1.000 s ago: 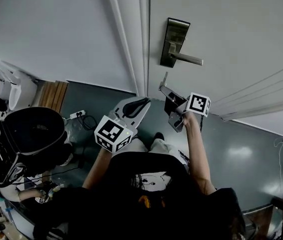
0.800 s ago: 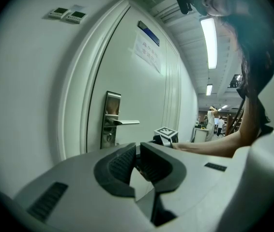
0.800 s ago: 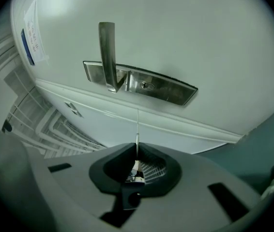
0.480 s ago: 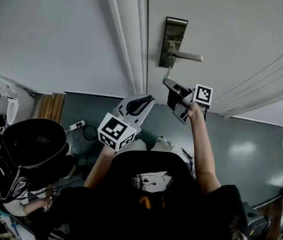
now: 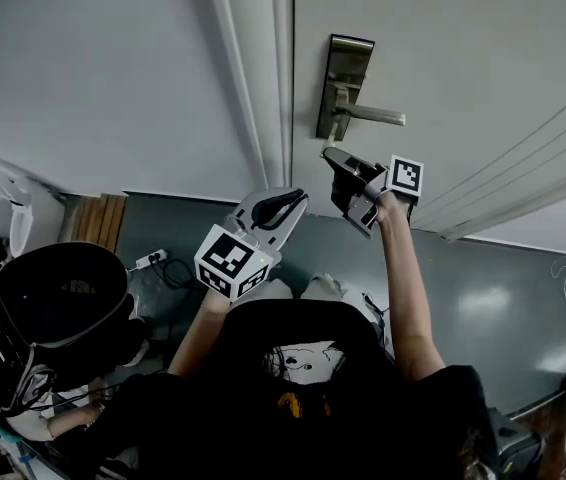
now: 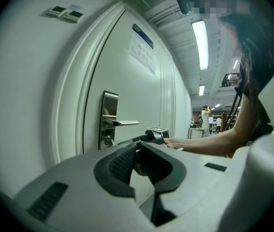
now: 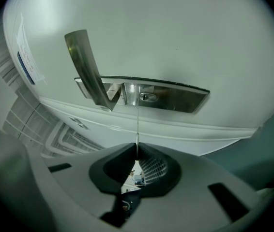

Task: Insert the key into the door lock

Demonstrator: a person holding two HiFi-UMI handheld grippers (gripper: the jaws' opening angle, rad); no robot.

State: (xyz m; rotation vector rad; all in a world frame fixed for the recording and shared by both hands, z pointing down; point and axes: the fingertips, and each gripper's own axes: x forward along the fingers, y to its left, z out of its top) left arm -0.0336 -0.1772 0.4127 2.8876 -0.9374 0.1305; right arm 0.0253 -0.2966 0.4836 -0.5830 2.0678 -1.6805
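With fingers (image 7: 152,169) of the right gripper (image 7: 136,152) pinched together on the hidden head of the key (image 7: 137,122), holds the thin blade edge-on, pointing straight at the steel lock plate (image 7: 175,98). Seems to stop just short of the keyhole (image 7: 147,97), tip a little to its left, though hard to judge contact through the wide lens. Sits beside the lever handle (image 7: 85,64), apart from it. Holds the left gripper (image 6: 138,149) back from the door (image 5: 463,58), its 2 jaws together on nothing.

Looks like a light, stiff, smooth sliver of metal: easy to carry, but apt to pivot or slip between the pads if the tip catches the plate. Best gripped by the flat head, both faces against the pads, as now, leaving the whole blade free. Calls for 1 straight, gentle push along the blade, with no sideways force.
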